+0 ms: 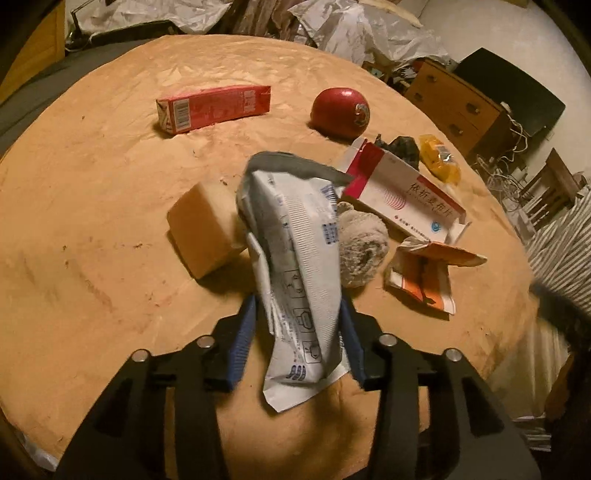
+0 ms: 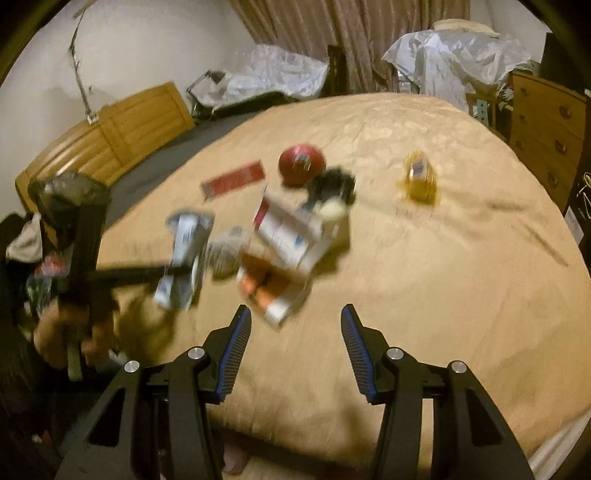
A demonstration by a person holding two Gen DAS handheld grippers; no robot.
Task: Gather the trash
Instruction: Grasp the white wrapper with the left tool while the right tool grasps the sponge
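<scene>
My left gripper (image 1: pixel 297 314) is shut on a white and grey printed packet (image 1: pixel 295 251) and holds it upright above the tan bedspread (image 1: pixel 92 221); the packet also shows in the right wrist view (image 2: pixel 184 254). Trash lies beyond it: a red carton (image 1: pixel 214 109), a red and white medicine box (image 1: pixel 402 192), a torn orange and white box (image 1: pixel 424 275), a crumpled tissue ball (image 1: pixel 362 247), a yellow wrapper (image 1: pixel 439 158) and a dark crumpled wrapper (image 1: pixel 404 146). My right gripper (image 2: pixel 295 317) is open and empty above the bedspread (image 2: pixel 443 277), just short of the orange box (image 2: pixel 269 291).
A tan foam block (image 1: pixel 203 232) and a red ball (image 1: pixel 340 112) lie on the bed. A black-lined bin (image 2: pixel 68 199) stands off the bed's left side. A wooden dresser (image 2: pixel 546 133) stands at the right. Crumpled plastic sheets (image 1: pixel 369 29) lie beyond the bed.
</scene>
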